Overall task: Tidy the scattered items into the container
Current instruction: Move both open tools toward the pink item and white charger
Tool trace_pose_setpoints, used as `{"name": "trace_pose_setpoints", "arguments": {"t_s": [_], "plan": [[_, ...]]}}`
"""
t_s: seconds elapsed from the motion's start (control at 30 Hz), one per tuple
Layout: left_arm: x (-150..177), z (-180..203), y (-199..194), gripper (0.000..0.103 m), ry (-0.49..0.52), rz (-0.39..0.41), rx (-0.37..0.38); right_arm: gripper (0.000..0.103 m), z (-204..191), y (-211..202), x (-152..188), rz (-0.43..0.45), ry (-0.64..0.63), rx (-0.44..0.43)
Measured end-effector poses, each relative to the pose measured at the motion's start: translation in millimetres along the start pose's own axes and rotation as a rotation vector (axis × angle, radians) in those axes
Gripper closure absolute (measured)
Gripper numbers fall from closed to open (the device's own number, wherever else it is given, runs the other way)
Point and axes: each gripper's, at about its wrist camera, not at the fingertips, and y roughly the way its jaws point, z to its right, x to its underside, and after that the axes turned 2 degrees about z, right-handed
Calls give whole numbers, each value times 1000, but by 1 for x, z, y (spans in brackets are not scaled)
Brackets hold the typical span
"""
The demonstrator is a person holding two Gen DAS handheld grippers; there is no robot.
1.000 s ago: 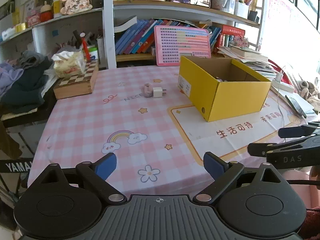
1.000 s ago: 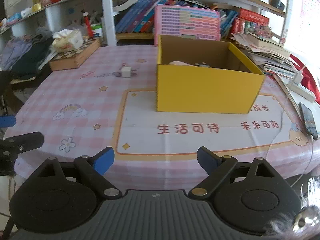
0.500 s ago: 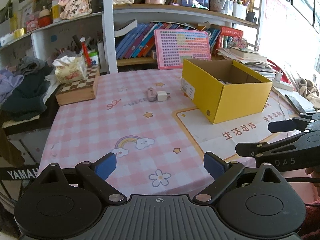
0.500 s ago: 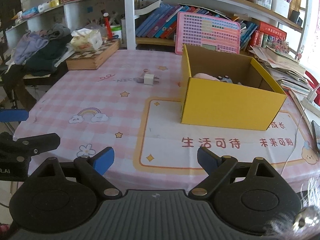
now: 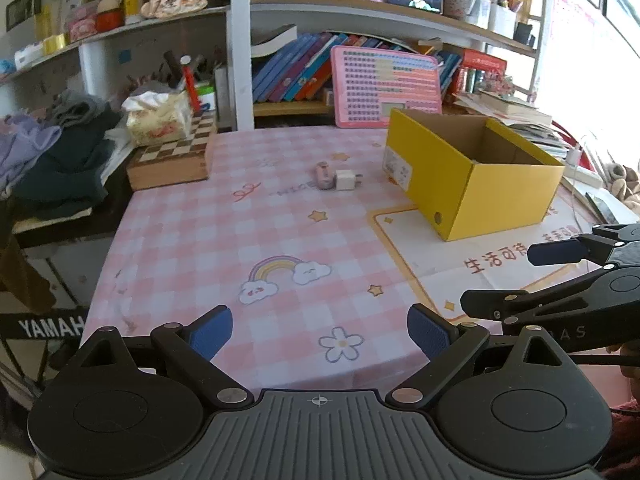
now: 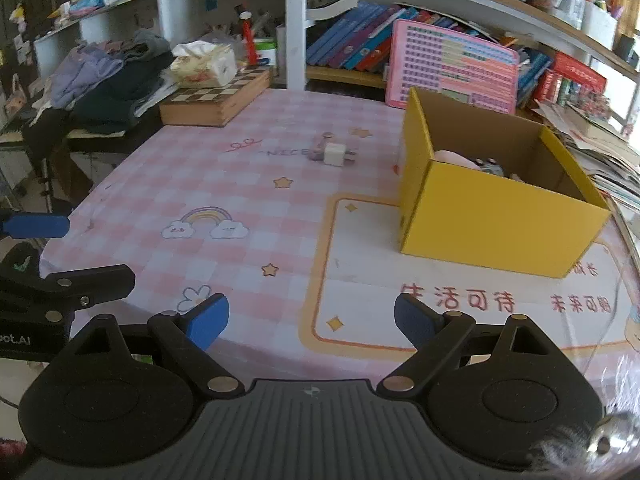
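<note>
A yellow cardboard box (image 5: 480, 184) stands open on the right of the pink checked tablecloth (image 5: 240, 240); the right wrist view (image 6: 500, 216) shows a pink item (image 6: 452, 158) and other small things inside it. A white charger plug (image 5: 346, 179) and a small pink object (image 5: 323, 171) lie side by side left of the box, also in the right wrist view: plug (image 6: 334, 155), pink object (image 6: 320, 148). My left gripper (image 5: 320, 334) is open and empty above the table's near edge. My right gripper (image 6: 312, 322) is open and empty, to the right of the left one.
A chessboard box (image 5: 176, 158) with a tissue pack (image 5: 158, 122) sits at the back left. Clothes (image 5: 52, 160) are piled off the left edge. A pink board (image 5: 386, 86) and bookshelves stand behind. A phone and cable (image 5: 596, 204) lie right of the box.
Both grippers have pulled back and risen, so the table and box look farther away. Both stay open and empty. Nothing on the table has moved.
</note>
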Motion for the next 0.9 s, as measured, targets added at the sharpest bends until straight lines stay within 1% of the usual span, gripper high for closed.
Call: {"name": "trace_pose_setpoints", "arguments": {"t_s": [0.27,0.53,0.73,0.9], "plan": [[-10,-11,15,7,-26,5,-3,16,-3,19,-13,-5,-42,-10],[-29,-23,46,7,-37,-9,-12,15,-3,47,-34,6,-76,-8],[-46,-31,70,7,-36,-10,-28,16,-1,80,-53,16,-63,-5],[-63,-40,89,7,-47,-1,-39,18,1,108,-70,20,-21,6]]}}
